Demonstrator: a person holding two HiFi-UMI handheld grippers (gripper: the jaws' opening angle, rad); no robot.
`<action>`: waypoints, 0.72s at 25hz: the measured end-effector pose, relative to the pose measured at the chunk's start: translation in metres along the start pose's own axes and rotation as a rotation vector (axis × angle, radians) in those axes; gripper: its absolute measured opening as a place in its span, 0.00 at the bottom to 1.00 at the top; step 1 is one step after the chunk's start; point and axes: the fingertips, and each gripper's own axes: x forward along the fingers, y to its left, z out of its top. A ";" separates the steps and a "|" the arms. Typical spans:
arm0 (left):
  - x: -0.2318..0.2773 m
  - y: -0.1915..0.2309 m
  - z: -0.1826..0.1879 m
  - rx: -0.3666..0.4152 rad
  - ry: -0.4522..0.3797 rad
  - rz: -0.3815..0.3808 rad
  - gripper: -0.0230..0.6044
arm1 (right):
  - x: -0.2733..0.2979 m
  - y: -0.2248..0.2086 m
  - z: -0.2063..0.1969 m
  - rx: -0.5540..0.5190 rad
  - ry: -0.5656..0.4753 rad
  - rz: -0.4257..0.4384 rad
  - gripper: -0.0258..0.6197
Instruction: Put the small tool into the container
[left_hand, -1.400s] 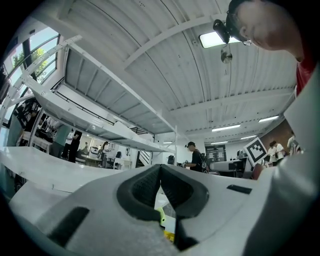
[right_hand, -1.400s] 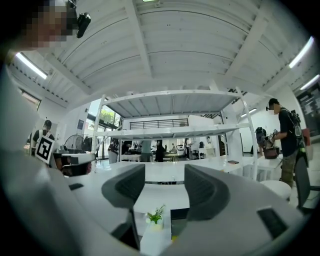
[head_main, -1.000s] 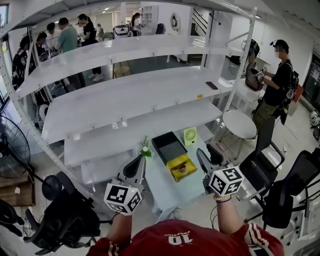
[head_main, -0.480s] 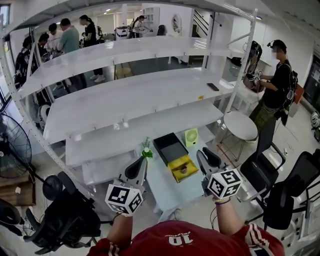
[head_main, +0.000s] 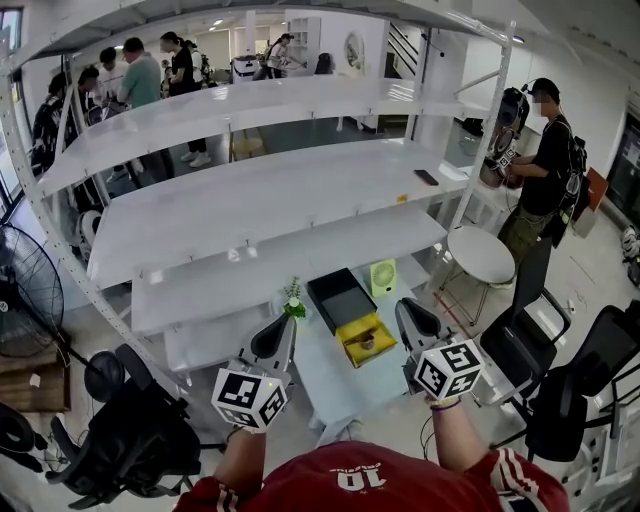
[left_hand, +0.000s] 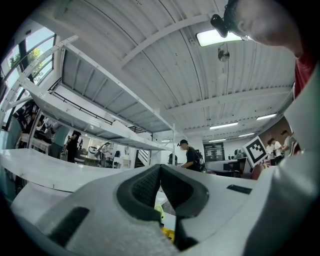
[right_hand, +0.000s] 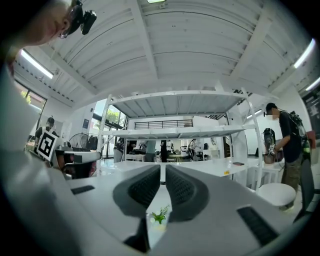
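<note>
A yellow container (head_main: 352, 327) stands open on the pale table (head_main: 335, 385), with a small brownish object (head_main: 365, 340) inside that I cannot identify. My left gripper (head_main: 287, 320) hovers left of it, near the little plant (head_main: 292, 297); its jaws meet at the tips (left_hand: 160, 167), empty. My right gripper (head_main: 402, 305) hangs just right of the container. Its jaws have just been closing and now leave only a thin slit (right_hand: 165, 170) with nothing between them. The plant (right_hand: 160, 216) shows low through that slit.
A black box (head_main: 340, 293) sits behind the yellow container, beside a small green fan (head_main: 381, 273). White shelves (head_main: 270, 250) rise behind the table. Black office chairs (head_main: 520, 345) and a round white stool (head_main: 480, 250) stand at the right, where a person (head_main: 545, 160) is standing.
The right gripper's jaws have drawn together from a clear gap to a thin slit. Both grippers stay roughly in place. The person at the right has shifted slightly.
</note>
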 end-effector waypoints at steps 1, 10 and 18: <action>0.000 0.000 0.000 0.001 0.001 0.001 0.03 | 0.000 0.000 0.000 -0.002 -0.002 0.000 0.10; -0.004 0.001 0.002 0.002 -0.004 0.004 0.03 | -0.002 0.003 0.002 -0.005 -0.020 -0.004 0.05; -0.003 -0.001 0.002 -0.005 -0.004 -0.001 0.03 | -0.005 0.005 0.004 -0.015 -0.029 -0.001 0.04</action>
